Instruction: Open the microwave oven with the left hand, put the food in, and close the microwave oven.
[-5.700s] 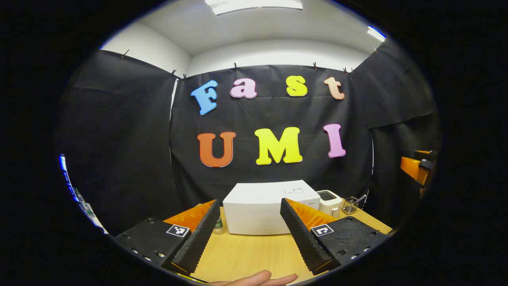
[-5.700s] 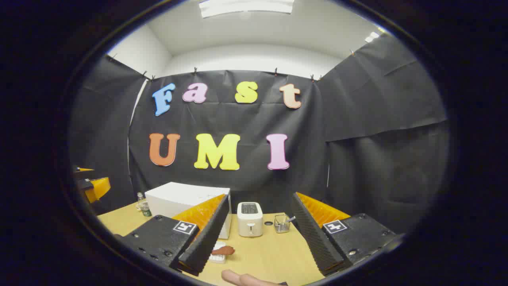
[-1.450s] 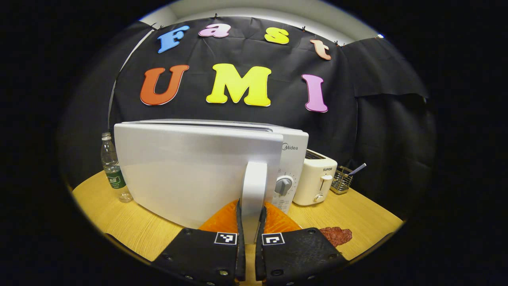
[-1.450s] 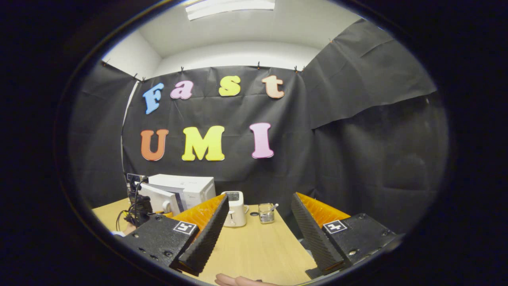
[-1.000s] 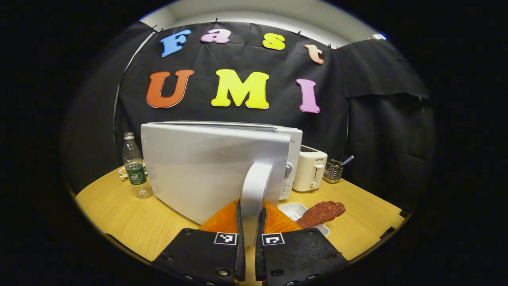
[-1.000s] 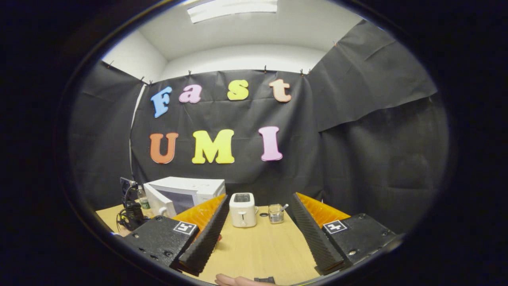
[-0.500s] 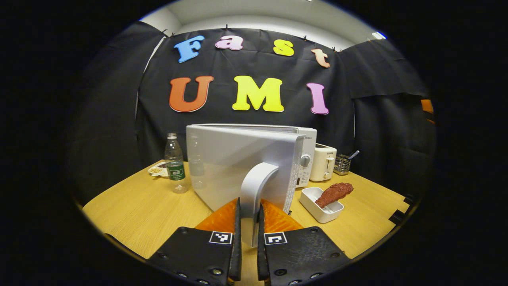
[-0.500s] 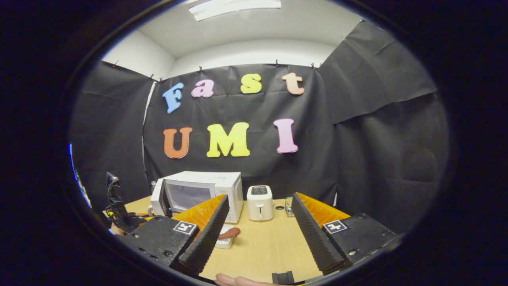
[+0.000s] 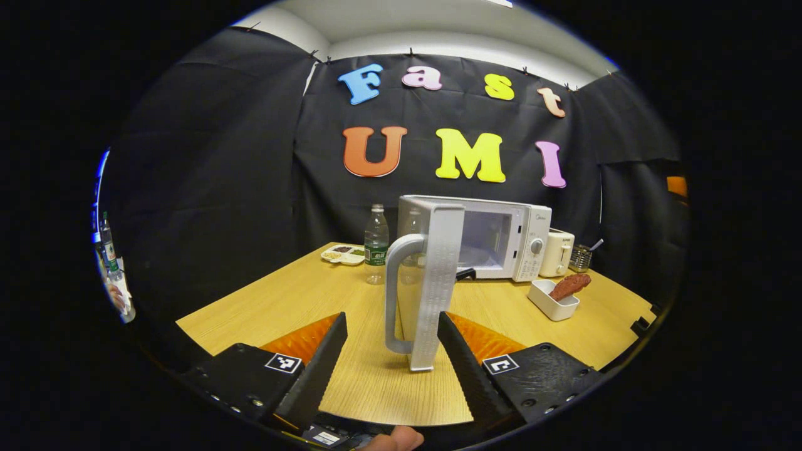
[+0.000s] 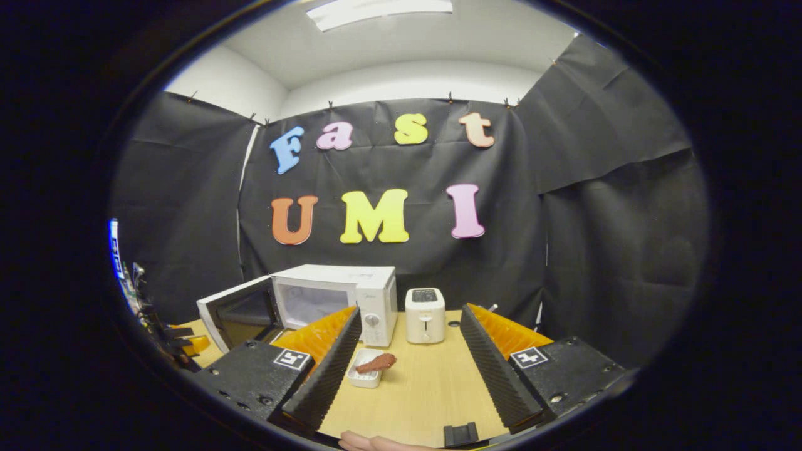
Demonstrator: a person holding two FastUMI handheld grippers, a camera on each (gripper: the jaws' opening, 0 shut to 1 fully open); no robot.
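The white microwave [image 9: 501, 235] stands at the back of the wooden table [image 9: 282, 300] with its door [image 9: 435, 282] swung wide open, seen edge-on. My left gripper [image 9: 390, 322] is open; the door handle [image 9: 391, 294] stands just ahead, between the fingers, and neither touches it. A brown piece of food [image 9: 569, 286] lies across a small white dish [image 9: 551, 307] right of the microwave. In the right gripper view the microwave [image 10: 338, 291], its open door [image 10: 241, 313] and the food [image 10: 376, 363] sit ahead and left. My right gripper [image 10: 410, 319] is open and holds nothing.
A water bottle [image 9: 376, 244] and a plate of snacks [image 9: 341, 254] stand left of the microwave. A cream toaster [image 10: 425, 324] and a wire utensil holder [image 9: 581, 257] stand to its right. A small black block [image 10: 460, 433] lies at the table's near edge.
My left gripper pulled the door wide open, then let go of the handle and opened. The right gripper turned left, bringing the open microwave and the food into view.
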